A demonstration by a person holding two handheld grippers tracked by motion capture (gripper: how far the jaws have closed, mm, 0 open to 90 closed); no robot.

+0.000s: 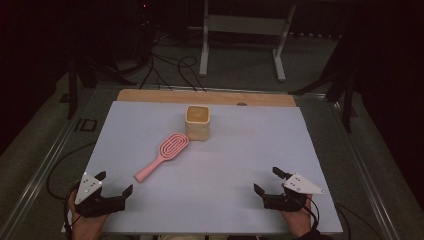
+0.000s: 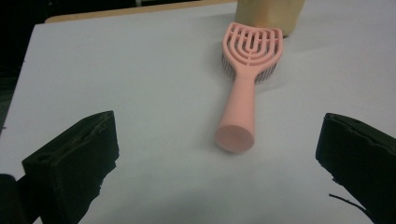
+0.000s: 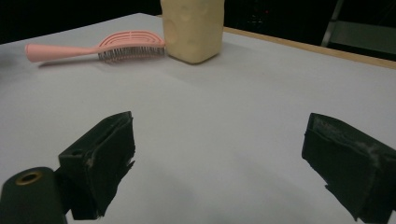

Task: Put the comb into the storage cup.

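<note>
A pink hairbrush [image 1: 162, 155] lies bristles down on the pale table sheet [image 1: 235, 150], handle toward the near left, head against a cream square cup [image 1: 198, 122]. My left gripper [image 1: 116, 182] rests at the near left corner, open and empty. In the left gripper view the brush handle's round end [image 2: 235, 137] lies just ahead, between the spread jaws of that gripper [image 2: 218, 122], untouched. My right gripper [image 1: 266, 180] sits at the near right, open and empty. From the right gripper [image 3: 220, 120] the brush [image 3: 93, 49] and cup [image 3: 192, 28] are far off.
A wooden strip [image 1: 150, 95] borders the sheet's far edge. Beyond the table a white metal stand [image 1: 240, 25] and dark cables [image 1: 165, 70] are on the floor. Bare sheet stretches between the two grippers and right of the cup.
</note>
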